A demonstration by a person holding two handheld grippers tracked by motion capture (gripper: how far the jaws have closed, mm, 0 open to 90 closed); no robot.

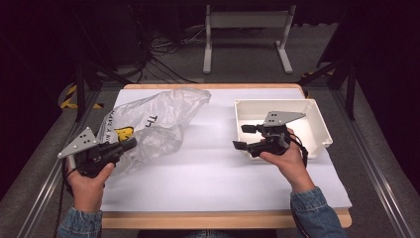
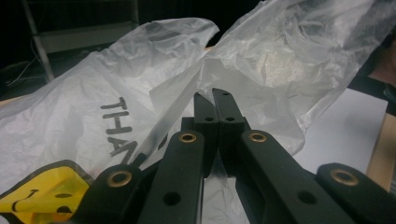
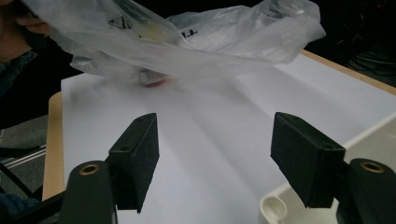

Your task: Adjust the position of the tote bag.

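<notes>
- Two hand-held grippers in play: the left hand-held gripper [image 1: 130,144] has its jaws pinched together on the edge of the clear plastic bag [image 1: 153,121].
- The bag sits crumpled on the left half of the bench [image 1: 218,168], printed side up, with a yellow smiley patch by the left hand.
- The right hand-held gripper [image 1: 243,137] has its jaws apart, gripping nothing, hovering at the near left corner of the white tray [image 1: 317,130].

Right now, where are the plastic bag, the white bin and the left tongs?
plastic bag [image 1: 153,119]: high view, crumpled clear middle.
white bin [image 1: 317,111]: high view, right wall.
left tongs [image 2: 215,100]: left gripper view, tips shut on bag film.
</notes>
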